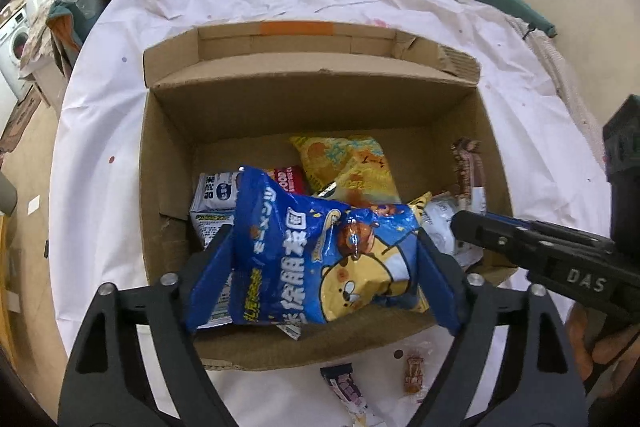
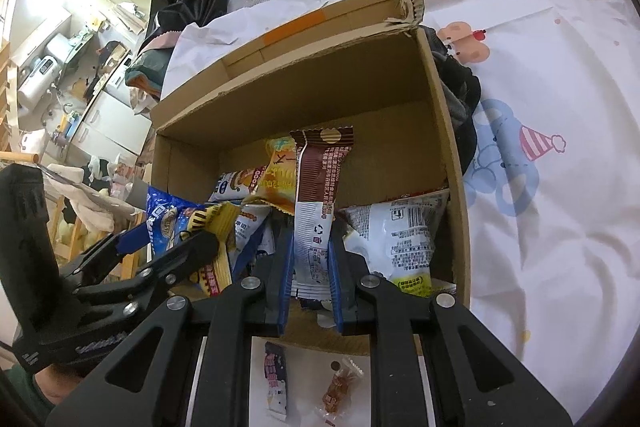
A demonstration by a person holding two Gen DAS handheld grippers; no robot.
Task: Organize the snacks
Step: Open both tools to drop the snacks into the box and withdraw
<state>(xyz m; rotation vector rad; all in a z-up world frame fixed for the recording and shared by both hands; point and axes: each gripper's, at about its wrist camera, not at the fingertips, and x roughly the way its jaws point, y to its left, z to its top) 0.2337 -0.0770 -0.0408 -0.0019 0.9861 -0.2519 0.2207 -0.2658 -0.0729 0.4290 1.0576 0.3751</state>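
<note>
While over box [image 1: 168, 163] | L jaws [image 1: 324, 267] wide, blue bag [image 1: 316, 251] between, prob. loose | R jaws [image 2: 311, 263] clamp brown bar [image 2: 316, 187]

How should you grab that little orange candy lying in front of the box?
Come straight down on the orange candy. It lies flat on the cloth in front of the box, so pinch across its narrow middle, not its thin, crinkly twisted ends. The wrapped snack beside it leaves some room.

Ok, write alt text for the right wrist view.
The right gripper is shut on a brown and white snack packet, held upright over an open cardboard box of snack bags. The left gripper reaches in beside it with a blue bag. Two small snacks lie outside the box on a white cloth.
</note>
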